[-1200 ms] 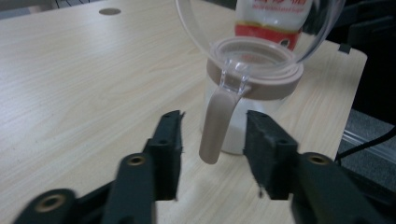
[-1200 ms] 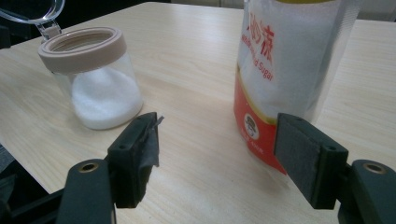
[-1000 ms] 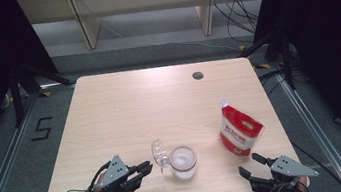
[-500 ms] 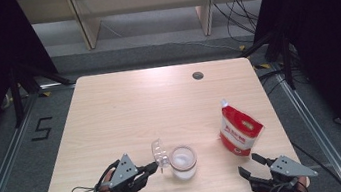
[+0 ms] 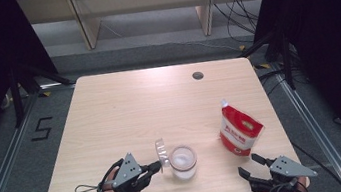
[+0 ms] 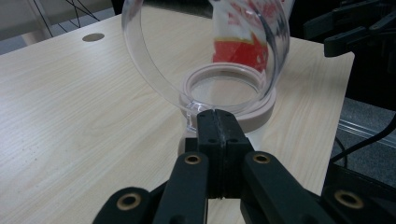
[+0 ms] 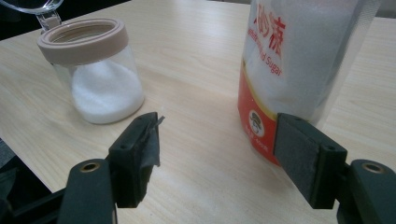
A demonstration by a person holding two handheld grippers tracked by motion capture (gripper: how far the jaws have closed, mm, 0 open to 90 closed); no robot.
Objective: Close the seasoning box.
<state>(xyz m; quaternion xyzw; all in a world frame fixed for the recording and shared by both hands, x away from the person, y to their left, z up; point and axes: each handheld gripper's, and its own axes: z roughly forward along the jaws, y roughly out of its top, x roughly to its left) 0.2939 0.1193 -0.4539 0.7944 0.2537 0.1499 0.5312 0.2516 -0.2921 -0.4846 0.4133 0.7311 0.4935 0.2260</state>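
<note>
A glass jar (image 5: 182,161) with a beige rim and white sugar inside stands near the table's front edge. Its clear hinged lid (image 5: 161,153) is flipped up on the left side. My left gripper (image 5: 156,167) is shut, and its tips touch the lower edge of the lid (image 6: 205,56), just in front of the jar's rim (image 6: 261,109). A red and white sugar pouch (image 5: 239,129) stands upright to the right. My right gripper (image 5: 248,163) is open near the front right corner. Between its fingers I see bare table, with the jar (image 7: 98,60) ahead on the left and the pouch (image 7: 299,60) on the right.
The light wooden table (image 5: 125,112) has a round cable hole (image 5: 198,75) at the back. Its front edge runs just below both hands. Shelving legs and cables stand on the floor beyond the far edge.
My left gripper has slid right across the table until its shut tips reach the raised lid. The right gripper, jar and pouch have stayed where they were.
</note>
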